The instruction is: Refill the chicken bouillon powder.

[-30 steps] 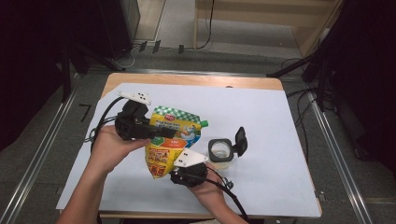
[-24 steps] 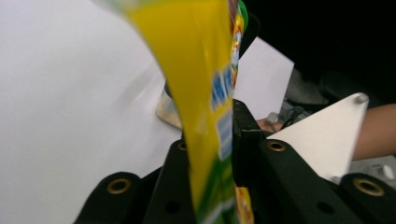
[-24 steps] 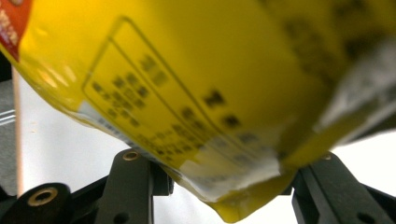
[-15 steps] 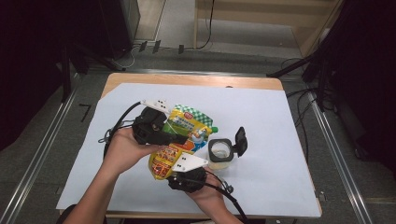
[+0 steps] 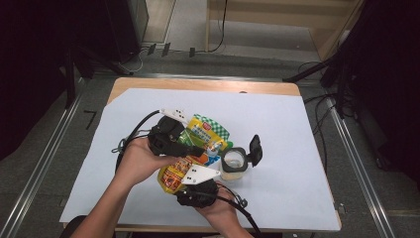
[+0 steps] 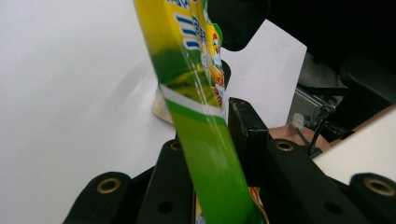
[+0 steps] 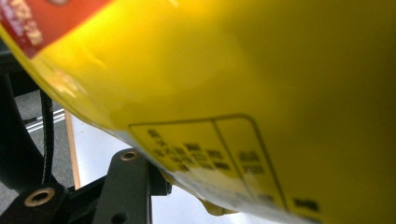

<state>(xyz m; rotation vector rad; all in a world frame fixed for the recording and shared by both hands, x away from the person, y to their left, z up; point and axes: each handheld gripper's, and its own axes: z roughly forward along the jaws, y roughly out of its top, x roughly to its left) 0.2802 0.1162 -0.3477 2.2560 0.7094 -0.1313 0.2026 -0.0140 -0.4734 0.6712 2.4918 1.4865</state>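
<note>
The left gripper (image 5: pixel 190 146) pinches the green top edge of the snack pouch (image 5: pixel 198 148); the right gripper (image 5: pixel 190 173) clasps its yellow bottom, beside the open jar (image 5: pixel 233 162).

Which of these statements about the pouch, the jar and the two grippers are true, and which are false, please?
1. The left gripper has the green edge of the pouch between its jaws. True.
2. The clear jar is closed by its lid. False: the black flip lid stands open.
3. The right gripper is at the yellow lower end of the pouch. True.
4. The jar lies on its side. False: it stands upright on the white sheet.
5. The pouch lies flat, away from both grippers. False: it is lifted between both grippers.
</note>
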